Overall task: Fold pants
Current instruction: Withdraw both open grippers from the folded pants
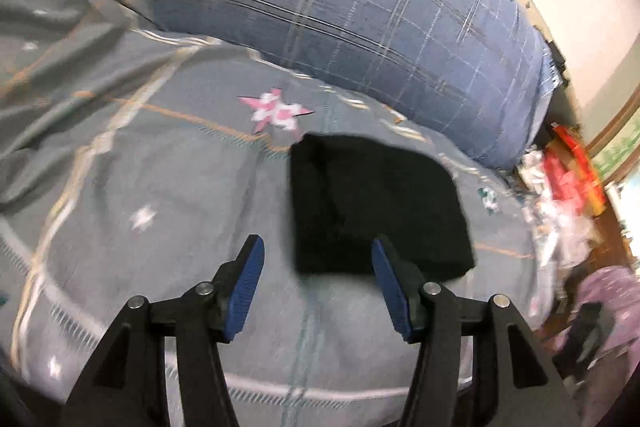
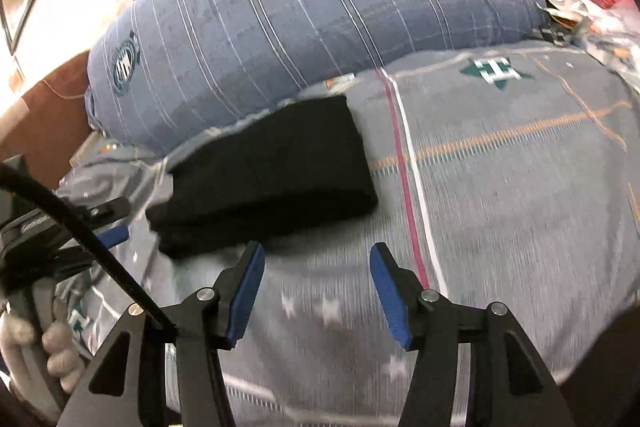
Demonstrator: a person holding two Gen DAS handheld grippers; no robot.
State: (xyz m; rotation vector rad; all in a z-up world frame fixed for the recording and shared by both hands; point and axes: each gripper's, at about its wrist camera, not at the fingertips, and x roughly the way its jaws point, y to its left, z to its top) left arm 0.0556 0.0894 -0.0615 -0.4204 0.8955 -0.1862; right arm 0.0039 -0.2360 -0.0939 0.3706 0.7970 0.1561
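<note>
The black pants [image 1: 372, 203] lie folded into a compact rectangle on the grey patterned bedsheet [image 1: 160, 167]. My left gripper [image 1: 318, 251] stands open just in front of the bundle's near edge, nothing between its blue pads. In the right wrist view the folded pants [image 2: 264, 175] lie ahead and to the left on the sheet. My right gripper [image 2: 316, 255] is open over bare sheet, to the right of the bundle's near corner and apart from it. The left gripper's blue fingertip [image 2: 114, 235] shows at the left edge, beside the pants.
A big blue checked pillow or folded duvet [image 1: 360, 11] lies behind the pants against the wall. Red packaging and white clutter [image 1: 568, 179] sit off the bed's right side, with purple cloth [image 1: 608, 303] below. A gloved hand [image 2: 56, 351] holds the left gripper's handle. A black cable [image 2: 80, 227] crosses the lower left.
</note>
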